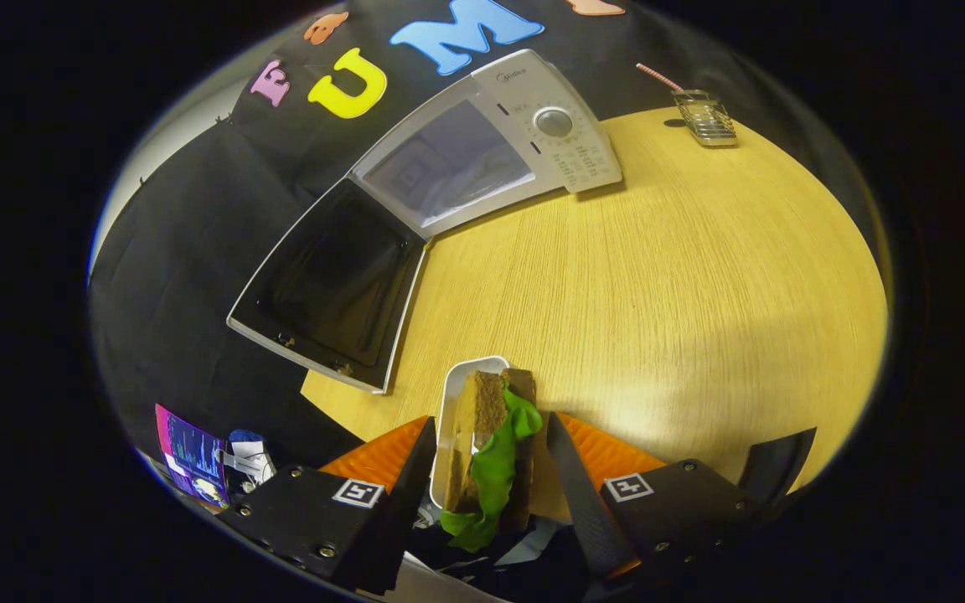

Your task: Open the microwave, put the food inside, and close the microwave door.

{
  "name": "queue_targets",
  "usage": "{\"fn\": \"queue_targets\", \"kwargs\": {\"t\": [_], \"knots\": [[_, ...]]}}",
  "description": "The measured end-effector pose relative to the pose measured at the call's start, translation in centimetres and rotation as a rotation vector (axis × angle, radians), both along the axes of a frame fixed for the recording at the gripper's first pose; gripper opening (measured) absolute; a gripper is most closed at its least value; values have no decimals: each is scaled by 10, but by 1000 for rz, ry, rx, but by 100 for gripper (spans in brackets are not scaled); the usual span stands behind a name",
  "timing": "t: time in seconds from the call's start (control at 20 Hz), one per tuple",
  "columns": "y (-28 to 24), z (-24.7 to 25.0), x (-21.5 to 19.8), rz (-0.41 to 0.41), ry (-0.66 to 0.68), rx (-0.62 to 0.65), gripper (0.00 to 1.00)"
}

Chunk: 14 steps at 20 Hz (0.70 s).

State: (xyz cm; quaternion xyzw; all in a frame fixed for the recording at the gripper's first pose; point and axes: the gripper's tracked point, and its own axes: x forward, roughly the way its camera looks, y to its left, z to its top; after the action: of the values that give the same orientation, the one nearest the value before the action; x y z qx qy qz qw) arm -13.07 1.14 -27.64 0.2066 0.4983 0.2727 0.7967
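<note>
Sandwich (491, 444) upright lengthwise between hand-held gripper (487, 469) fingers, microwave (482, 142) ahead

This is a staged recording booth set up like a small kitchen. A white microwave (482, 142) with its door (332, 289) open stands on a light wooden desk (700, 276), black cloth hangs behind it, and a small wire rack (704, 117) sits far back.

Fisheye camera riding on the claw (491, 469), looking forward along its fingers, tilted view, sandwich (491, 452) very near, surface (683, 285) beyond, open microwave (482, 151) farther off
</note>
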Motion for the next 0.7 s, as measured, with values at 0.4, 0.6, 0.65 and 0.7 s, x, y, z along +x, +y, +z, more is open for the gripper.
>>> {"fn": "queue_targets", "kwargs": {"t": [0.4,0.6,0.65,0.7], "knots": [[4,14,4,-121,76,-10,28],[6,46,15,-173,44,13,27],[8,55,20,-191,29,24,27],[11,65,25,-214,14,40,27]]}}
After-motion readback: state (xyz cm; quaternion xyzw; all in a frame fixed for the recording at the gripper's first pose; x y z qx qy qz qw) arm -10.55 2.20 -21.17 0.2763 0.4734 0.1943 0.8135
